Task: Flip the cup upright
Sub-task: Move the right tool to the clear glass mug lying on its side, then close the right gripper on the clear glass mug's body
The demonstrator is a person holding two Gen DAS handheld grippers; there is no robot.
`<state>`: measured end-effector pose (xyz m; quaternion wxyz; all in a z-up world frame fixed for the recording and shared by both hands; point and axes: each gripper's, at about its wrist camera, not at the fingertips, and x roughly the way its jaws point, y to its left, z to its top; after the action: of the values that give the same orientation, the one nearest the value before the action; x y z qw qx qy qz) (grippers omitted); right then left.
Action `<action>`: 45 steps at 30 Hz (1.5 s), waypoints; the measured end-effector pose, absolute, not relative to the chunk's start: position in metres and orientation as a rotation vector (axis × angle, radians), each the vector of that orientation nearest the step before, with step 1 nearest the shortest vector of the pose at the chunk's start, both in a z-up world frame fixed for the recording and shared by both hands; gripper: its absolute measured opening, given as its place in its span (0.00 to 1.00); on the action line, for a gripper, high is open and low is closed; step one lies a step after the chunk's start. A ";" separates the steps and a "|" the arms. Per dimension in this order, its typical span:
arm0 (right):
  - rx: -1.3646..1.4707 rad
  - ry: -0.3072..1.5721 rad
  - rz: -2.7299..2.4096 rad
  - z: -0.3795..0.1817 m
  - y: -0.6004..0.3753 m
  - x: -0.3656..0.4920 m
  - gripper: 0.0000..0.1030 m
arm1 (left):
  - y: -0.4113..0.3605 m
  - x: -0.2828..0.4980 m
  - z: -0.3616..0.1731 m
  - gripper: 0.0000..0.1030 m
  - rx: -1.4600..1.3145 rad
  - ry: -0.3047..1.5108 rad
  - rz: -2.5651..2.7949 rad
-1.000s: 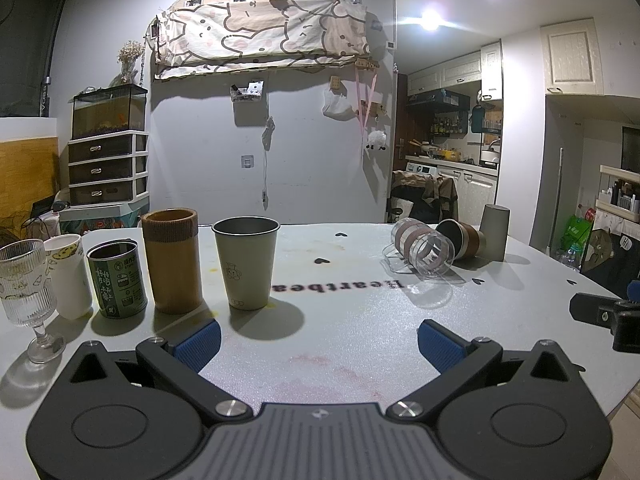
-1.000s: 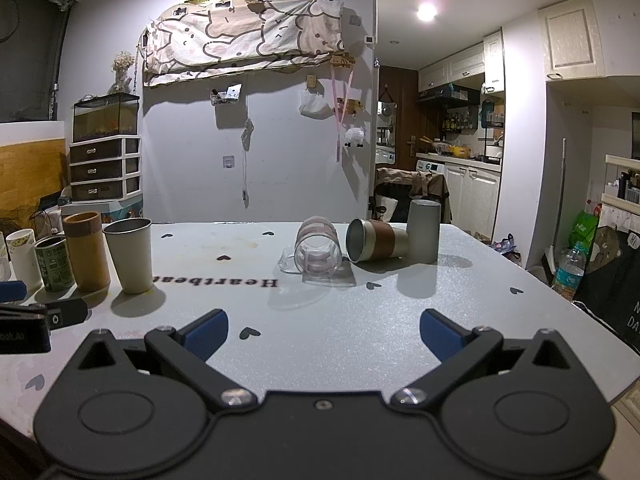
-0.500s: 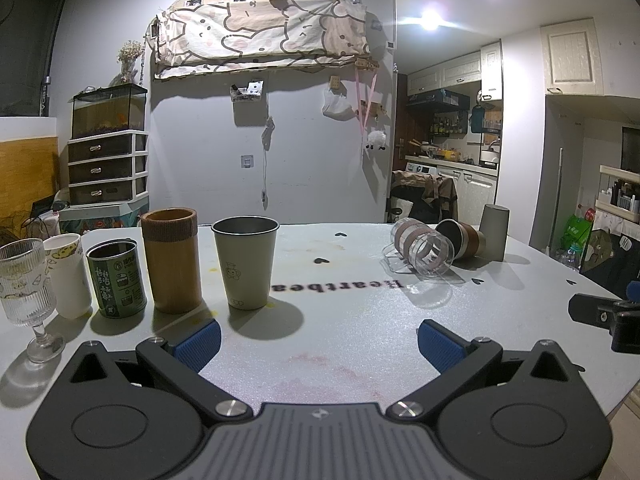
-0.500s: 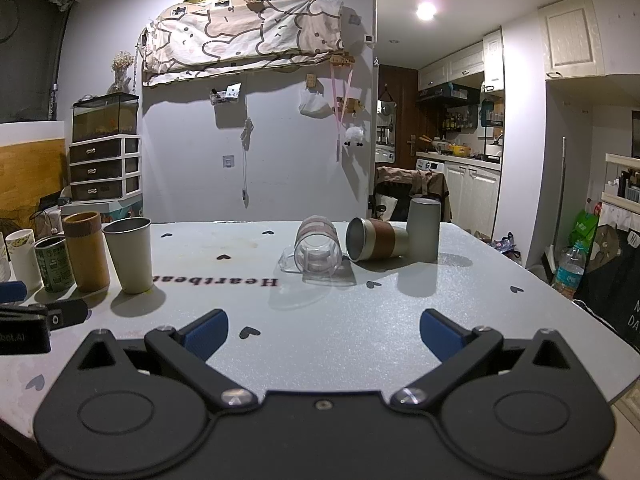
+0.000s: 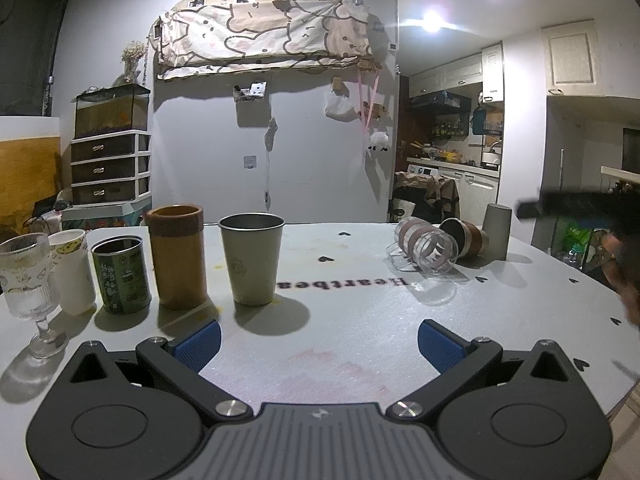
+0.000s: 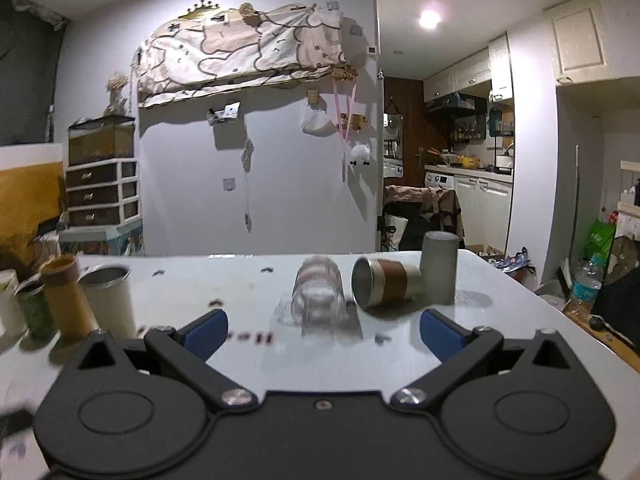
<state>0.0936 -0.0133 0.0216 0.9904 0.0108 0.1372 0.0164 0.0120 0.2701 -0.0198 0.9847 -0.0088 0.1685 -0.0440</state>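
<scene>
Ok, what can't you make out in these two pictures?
- Clear glass cup: motion blur in the right wrist view smears its rim and the table lettering.
- Grey cup: whether its top is closed is too small to tell in the left wrist view.
- Right hand-held gripper: a dark blur, cut off by the left view's edge.

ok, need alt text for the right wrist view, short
The open right gripper hovers over a white table, facing a clear cup and a brown-banded metal cup lying on their sides, with a grey cup upside down beside them. Upright cups line the left edge; the image is motion-blurred.
</scene>
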 end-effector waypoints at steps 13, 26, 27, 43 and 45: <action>0.108 0.439 0.019 0.008 -0.012 0.266 1.00 | 0.297 0.026 -0.042 1.00 -0.068 0.396 -0.016; 0.168 0.591 -0.053 -0.042 0.001 0.355 0.98 | 0.334 0.032 -0.051 1.00 -0.133 0.432 0.045; 0.169 0.598 -0.049 -0.045 0.000 0.357 0.97 | 0.335 0.032 -0.051 1.00 -0.135 0.434 0.045; 0.092 0.627 0.047 -0.046 0.007 0.305 0.76 | 0.330 0.027 -0.050 1.00 -0.142 0.423 -0.025; 0.079 0.636 0.078 -0.045 0.012 0.285 0.76 | 0.329 0.026 -0.050 1.00 -0.145 0.424 -0.028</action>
<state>0.2853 0.0118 -0.0447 0.9484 0.0389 0.3123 0.0383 0.0257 0.3292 -0.0497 0.9749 -0.0718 0.2102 -0.0137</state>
